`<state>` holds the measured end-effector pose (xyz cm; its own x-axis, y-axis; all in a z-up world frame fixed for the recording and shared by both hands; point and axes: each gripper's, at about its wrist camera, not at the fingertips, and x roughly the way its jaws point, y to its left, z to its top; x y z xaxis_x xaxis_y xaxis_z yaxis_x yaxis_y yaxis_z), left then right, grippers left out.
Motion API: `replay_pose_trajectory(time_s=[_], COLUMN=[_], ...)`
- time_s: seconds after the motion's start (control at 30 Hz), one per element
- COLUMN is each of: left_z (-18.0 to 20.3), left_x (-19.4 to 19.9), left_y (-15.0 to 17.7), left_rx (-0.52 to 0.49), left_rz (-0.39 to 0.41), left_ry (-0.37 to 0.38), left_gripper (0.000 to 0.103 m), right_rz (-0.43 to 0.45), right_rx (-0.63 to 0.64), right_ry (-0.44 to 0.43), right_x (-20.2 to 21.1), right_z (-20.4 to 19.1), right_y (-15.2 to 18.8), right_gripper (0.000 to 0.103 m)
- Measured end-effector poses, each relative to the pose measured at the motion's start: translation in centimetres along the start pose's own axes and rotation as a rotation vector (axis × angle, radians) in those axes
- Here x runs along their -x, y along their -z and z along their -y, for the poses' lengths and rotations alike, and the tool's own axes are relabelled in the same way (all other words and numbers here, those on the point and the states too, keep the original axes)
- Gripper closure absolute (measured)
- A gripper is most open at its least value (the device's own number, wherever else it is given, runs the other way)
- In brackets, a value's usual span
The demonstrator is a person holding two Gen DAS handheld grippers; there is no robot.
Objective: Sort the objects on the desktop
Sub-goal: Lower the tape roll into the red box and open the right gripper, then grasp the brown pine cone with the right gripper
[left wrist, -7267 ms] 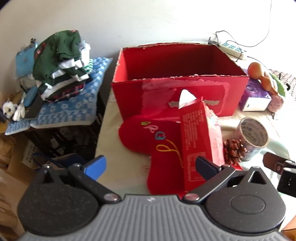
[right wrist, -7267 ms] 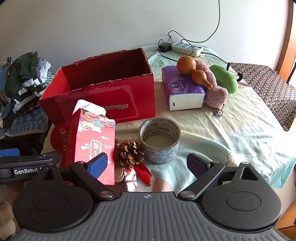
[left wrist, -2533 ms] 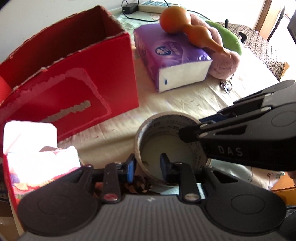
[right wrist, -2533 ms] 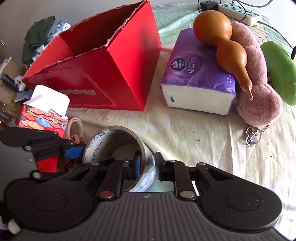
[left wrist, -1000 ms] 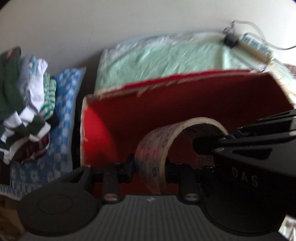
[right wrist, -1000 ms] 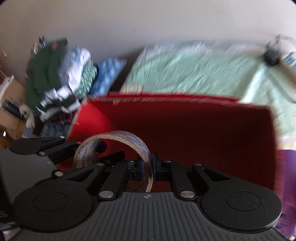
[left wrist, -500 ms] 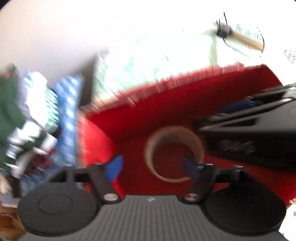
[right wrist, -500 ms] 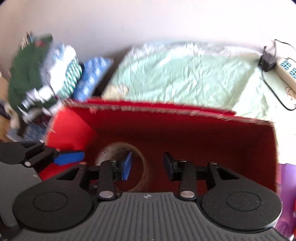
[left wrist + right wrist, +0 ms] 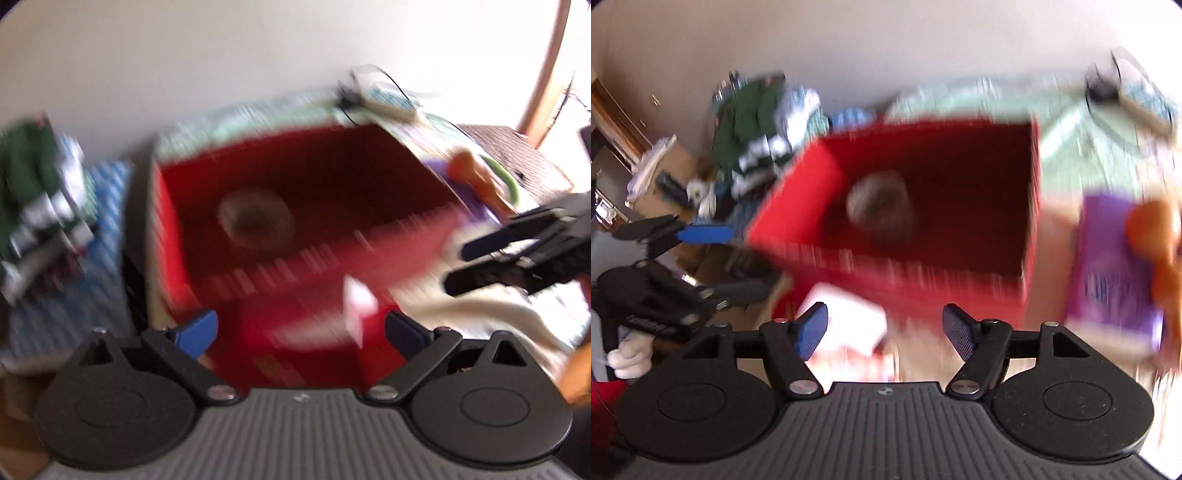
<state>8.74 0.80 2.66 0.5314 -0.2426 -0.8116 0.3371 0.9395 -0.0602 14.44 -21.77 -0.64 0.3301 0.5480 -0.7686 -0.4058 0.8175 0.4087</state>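
The roll of tape (image 9: 255, 220) lies on the floor of the open red box (image 9: 369, 254); it also shows in the right wrist view (image 9: 881, 213) inside the box (image 9: 960, 280). My left gripper (image 9: 301, 330) is open and empty, held back from the box's near wall. My right gripper (image 9: 884, 326) is open and empty, above the box's near side. The red tissue box (image 9: 356, 314) stands just in front of the left gripper. Both views are motion-blurred.
A purple tissue pack (image 9: 1108, 266) with an orange gourd (image 9: 1152, 229) on it lies right of the box. A pile of folded clothes (image 9: 764, 125) sits to the left. A power strip (image 9: 388, 101) lies at the back of the table.
Both grippers have let go of the tape roll, which now lies in the red box. Both have opened wide and pulled back and away from the box.
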Motion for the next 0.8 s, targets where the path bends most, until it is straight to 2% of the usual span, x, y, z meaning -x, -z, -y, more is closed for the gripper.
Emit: replay_pose_trajectory(time_s=[0.1,0.2,0.27,0.4,0.5,0.57,0.7,0.8], left_z=[2.1,3.8,4.8,6.9,8.5,9.5,11.6,13.4], left_x=[-0.8,-2.0,-1.9,-1.8,-1.7,-1.7,-1.6,-2.3], left_y=[2.8,3.3,3.2,2.9,2.6,2.5,2.2,2.3], left_rx=[0.012,0.026,-0.014,-0.095,-0.156,-0.197,-0.278,-0.356], left_rz=[-0.068,-0.113,-0.099,-0.071,-0.050,-0.036,-0.008,-0.004], left_ry=[0.038,0.055,0.049,0.039,0.031,0.025,0.018,0.088], left_gripper=[0.005,0.005,0.005,0.005,0.006,0.008,0.011,0.013], right_rz=[-0.069,-0.087,-0.112,-0.156,-0.157,-0.165,-0.149,-0.117], right_rx=[-0.030,-0.022,0.010,0.042,0.035,0.033,-0.003,-0.056], right_ry=[-0.006,0.090,0.098,0.061,0.033,0.026,0.014,0.017], right_x=[-0.9,-1.0,-1.2,-1.9,-3.3,-4.2,-3.1,-1.6], right_z=[0.9,1.7,2.3,2.7,2.6,2.6,4.0,5.9], right_y=[2.5,4.4,5.5,7.5,8.6,9.1,9.6,9.4], right_gripper=[0.032,0.033,0.033,0.033,0.034,0.048,0.050,0.050])
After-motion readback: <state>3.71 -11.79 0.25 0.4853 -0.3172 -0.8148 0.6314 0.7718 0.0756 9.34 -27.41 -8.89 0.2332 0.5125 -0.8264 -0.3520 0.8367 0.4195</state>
